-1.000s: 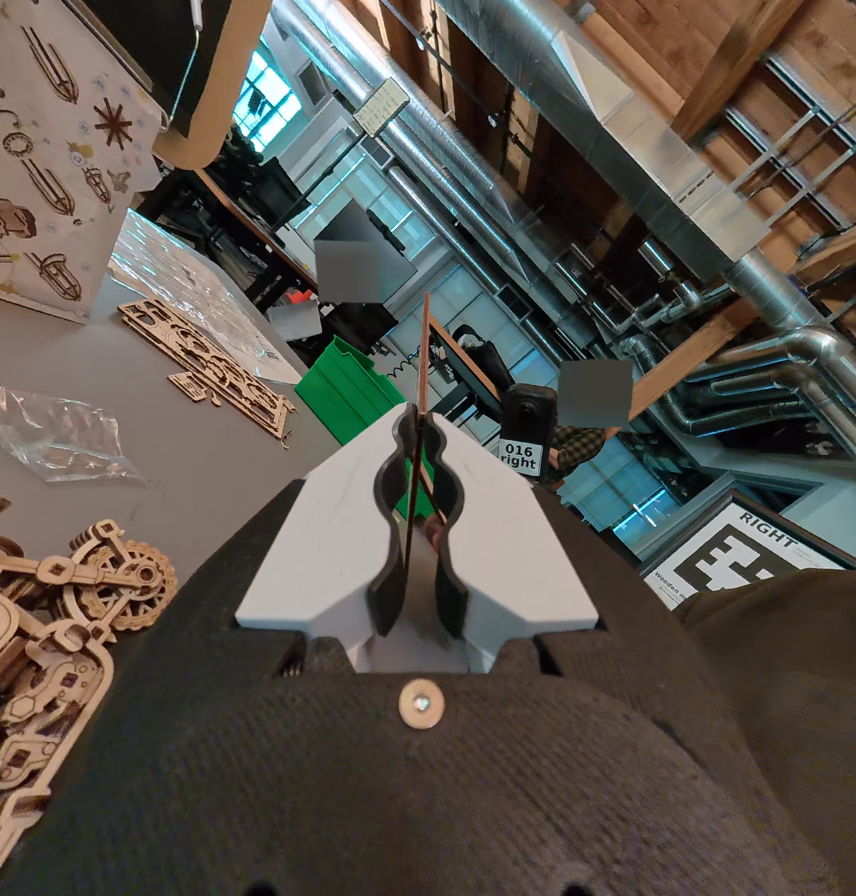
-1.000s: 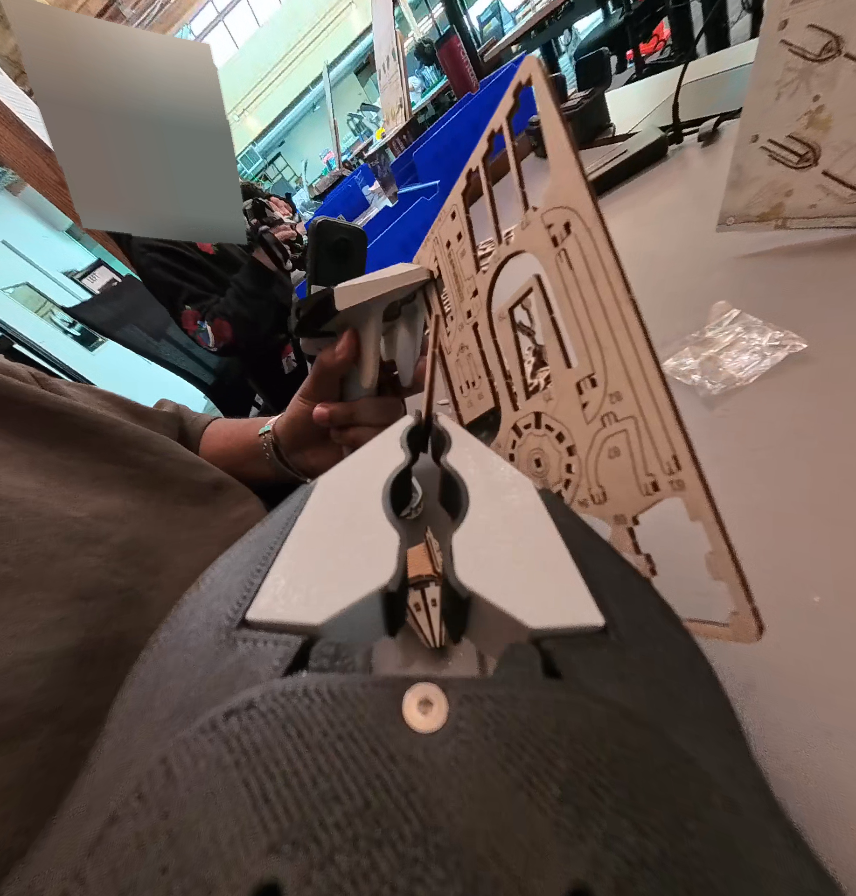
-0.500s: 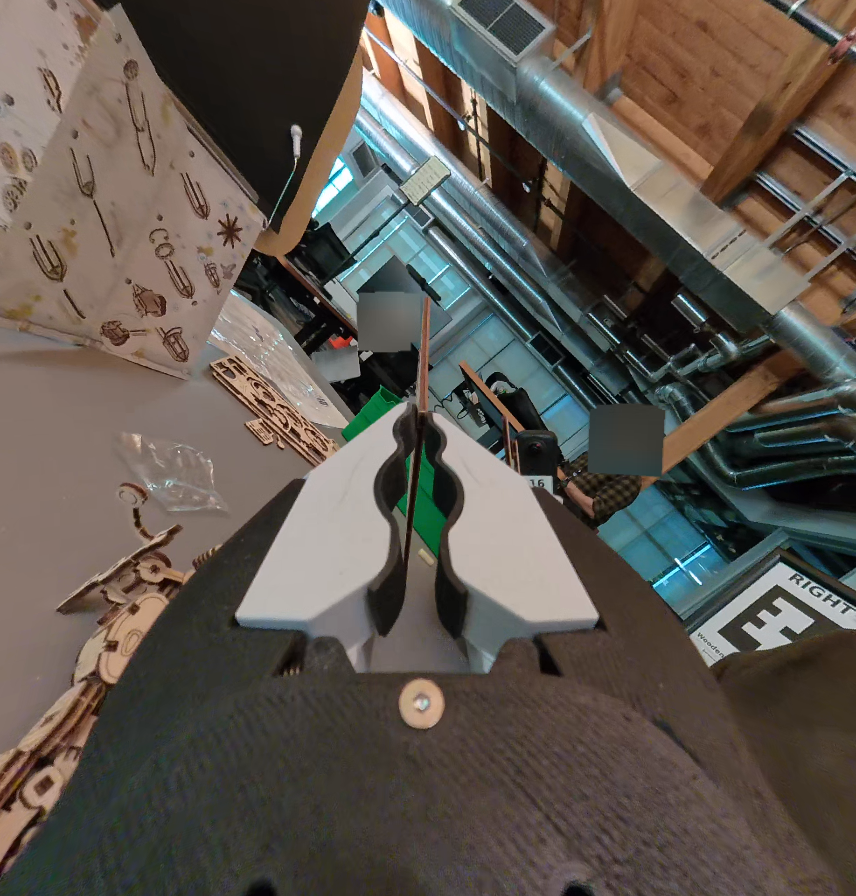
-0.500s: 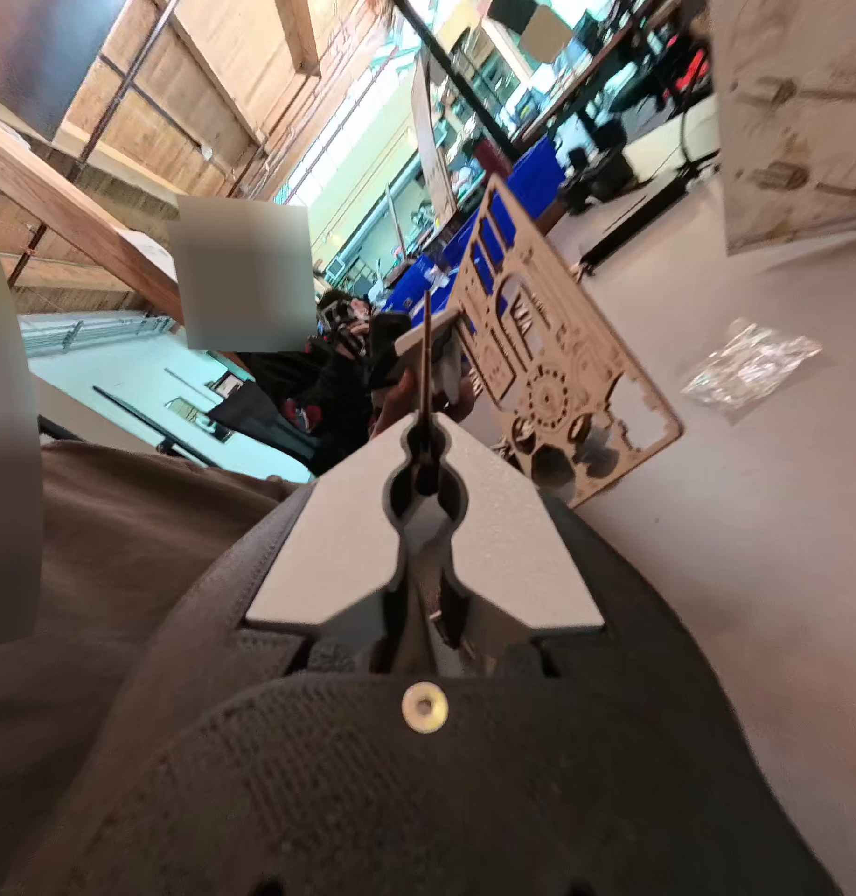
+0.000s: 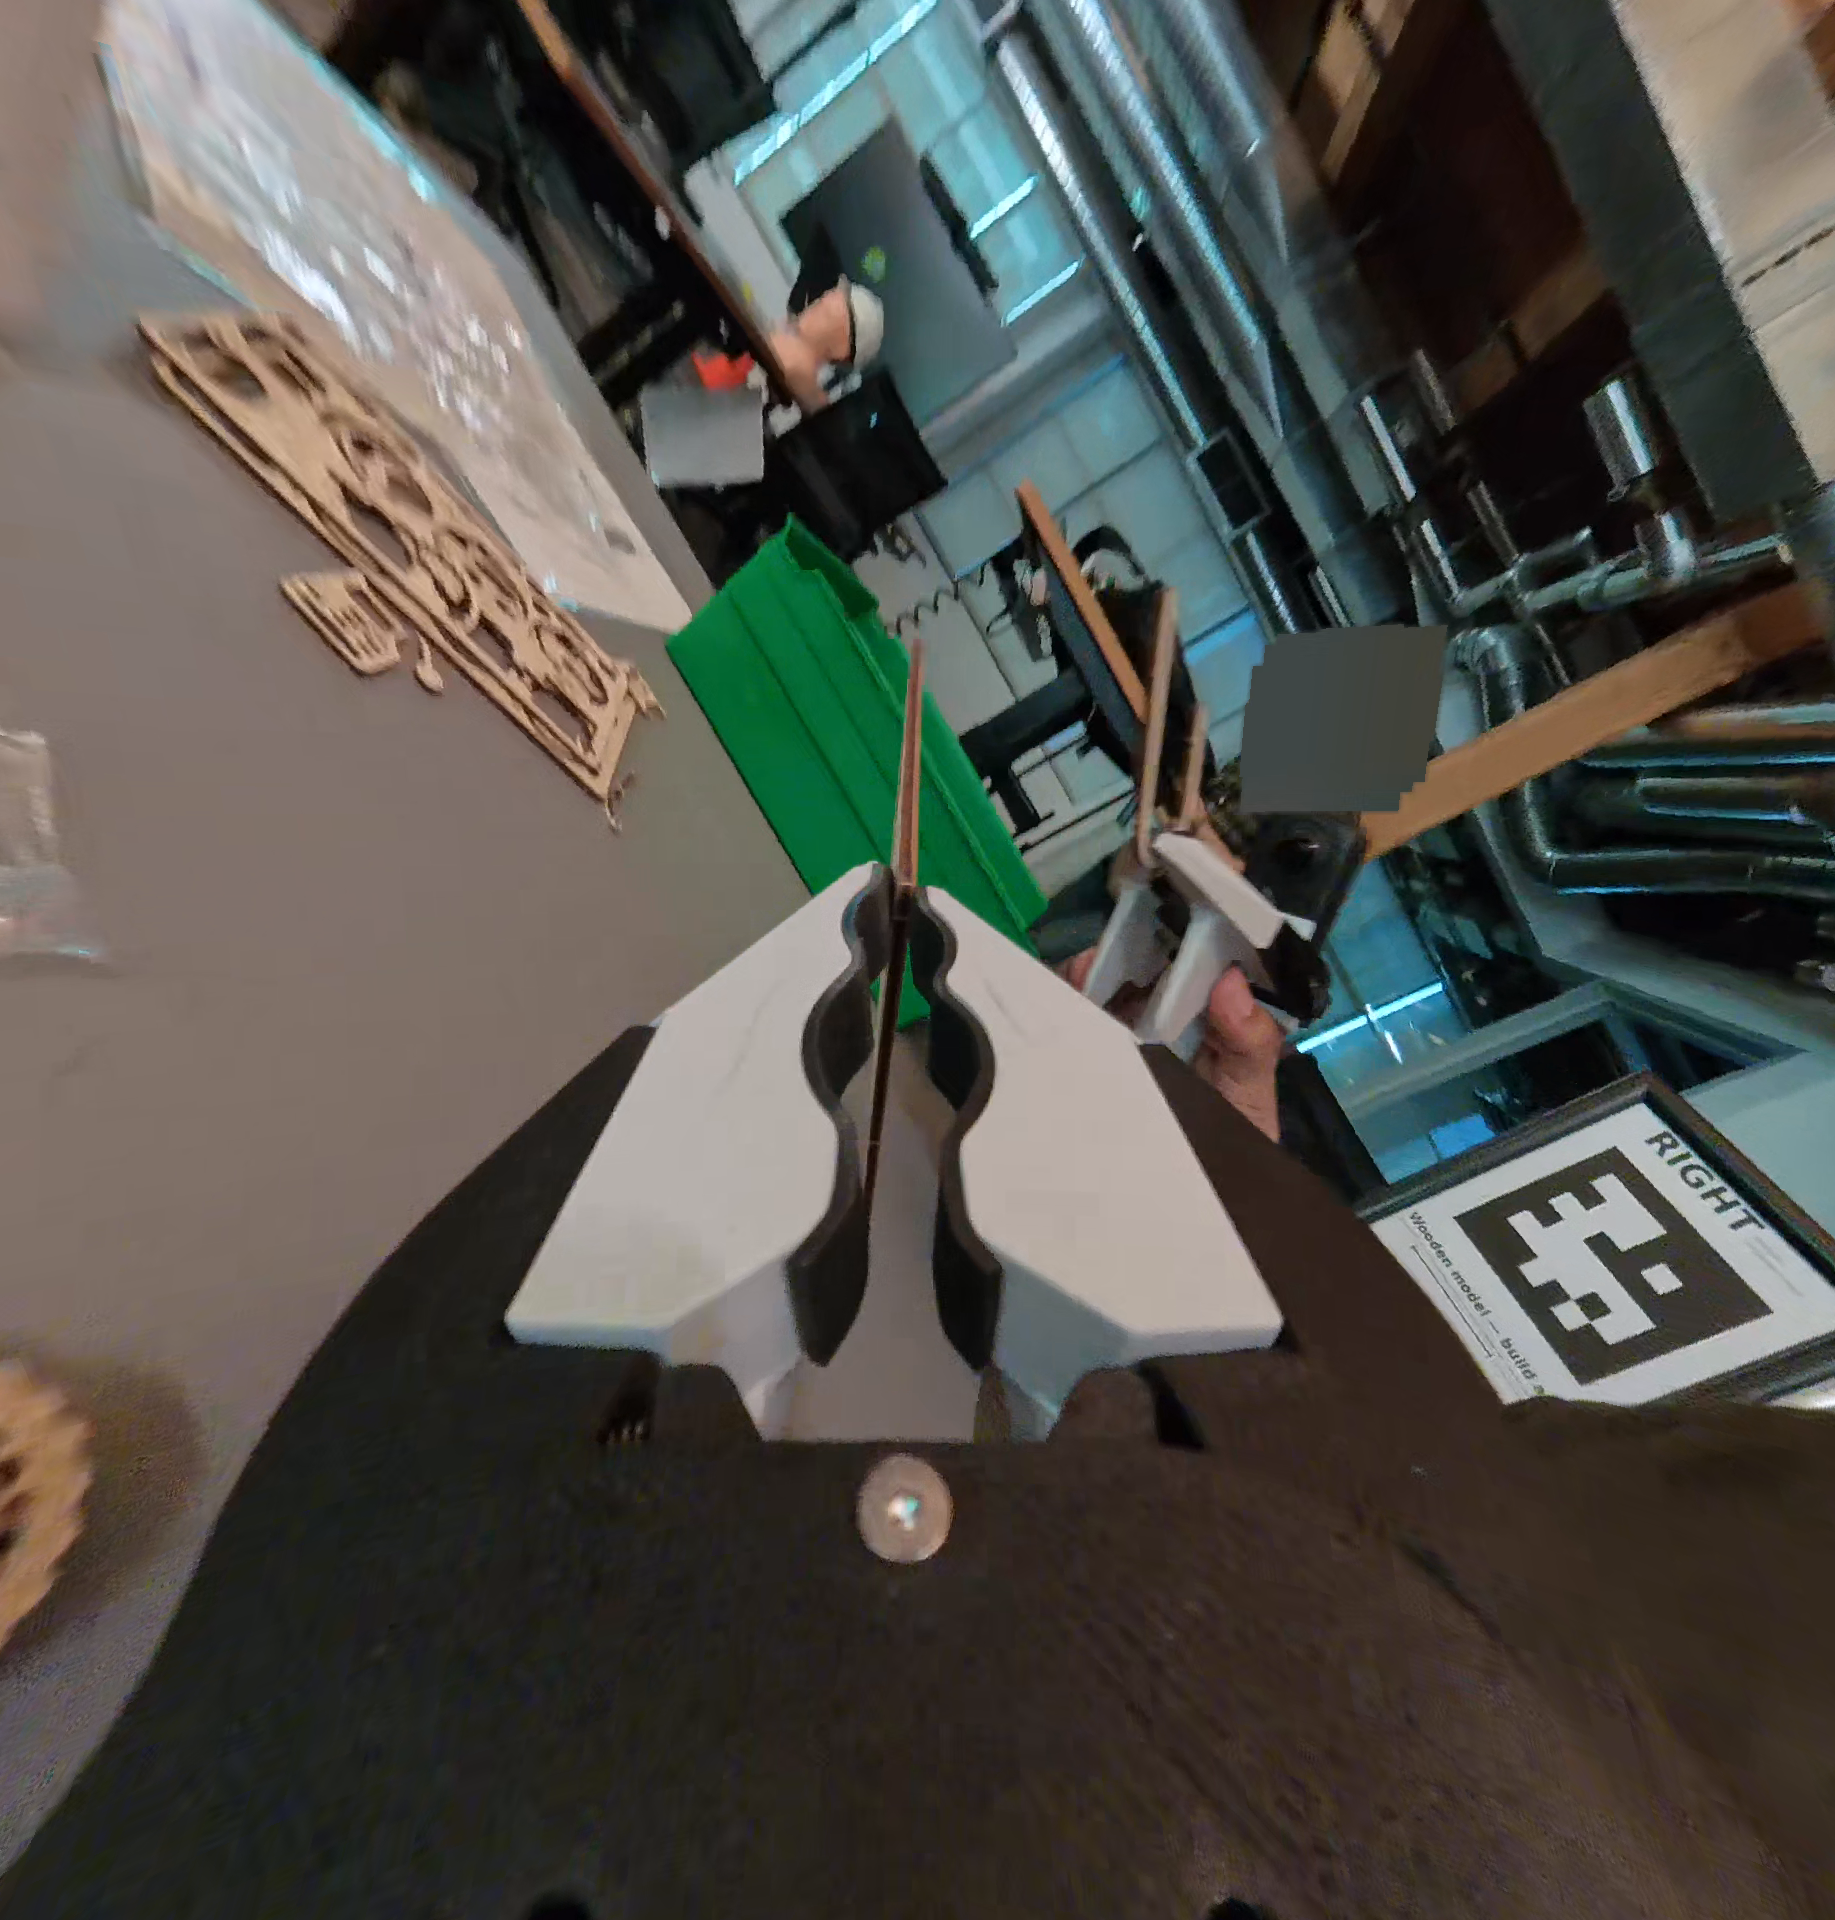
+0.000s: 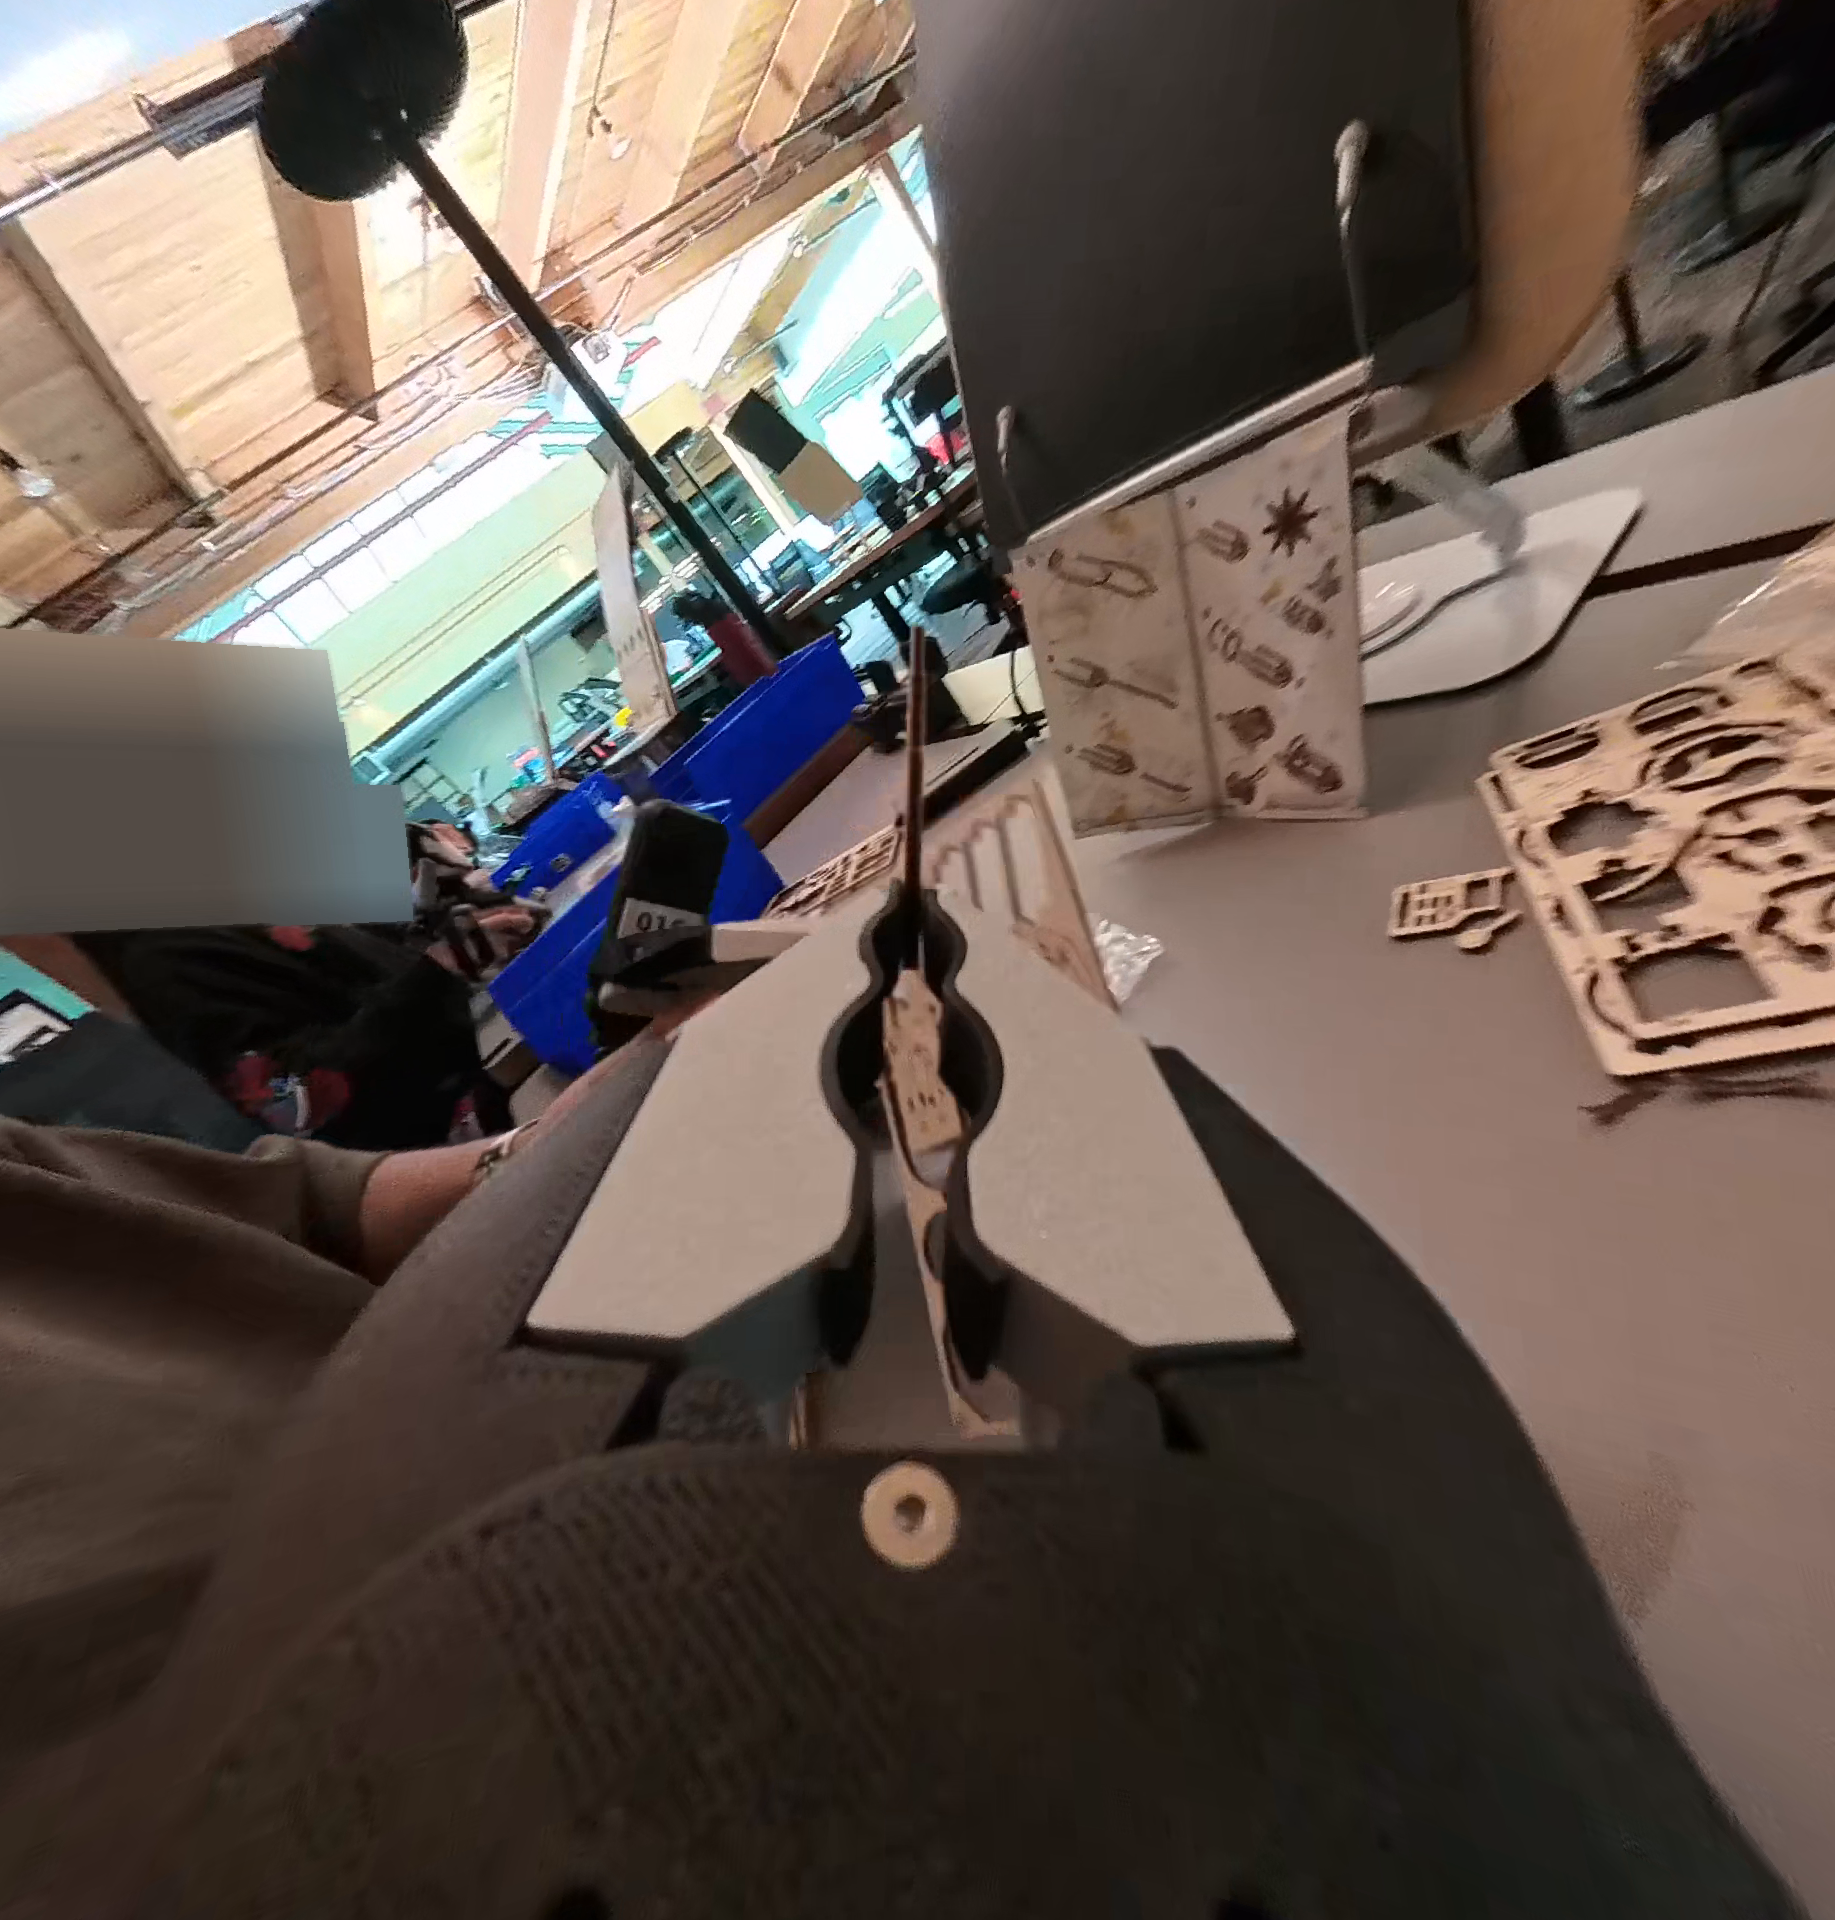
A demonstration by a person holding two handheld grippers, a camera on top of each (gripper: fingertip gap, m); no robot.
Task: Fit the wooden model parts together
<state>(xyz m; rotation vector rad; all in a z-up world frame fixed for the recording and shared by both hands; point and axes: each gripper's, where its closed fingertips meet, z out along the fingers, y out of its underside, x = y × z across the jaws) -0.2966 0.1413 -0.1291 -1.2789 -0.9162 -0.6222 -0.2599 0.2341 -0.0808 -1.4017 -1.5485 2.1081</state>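
My left gripper (image 5: 897, 896) is shut on a thin wooden sheet (image 5: 907, 769), seen edge-on and sticking up past the tips. My right gripper (image 6: 915, 906) is shut on a flat wooden part (image 6: 918, 1049); its dark edge rises above the tips. In the left wrist view the right gripper (image 5: 1167, 847) shows farther off to the right, held by a hand, with its part upright. In the right wrist view the left gripper (image 6: 674, 925) shows at the left with its cut-out sheet (image 6: 1027, 862) just behind my fingertips. The two held pieces are apart.
Wooden fret sheets (image 6: 1713, 894) and a small loose part (image 6: 1448, 906) lie on the grey table (image 6: 1515, 1195). A patterned box (image 6: 1204, 665), monitor (image 6: 1152, 229), plastic bag (image 5: 9, 852), gear model (image 5: 9, 1496), green bin (image 5: 830, 707), blue bins (image 6: 747, 748) and framed marker sign (image 5: 1619, 1257) surround it. My hands' fingertips stand some 12 centimeters from each other.
Both grippers swung while staying shut on their pieces. The right view turned right towards the box and fret sheets; the left view tipped down, and the right gripper now shows nearer in it.
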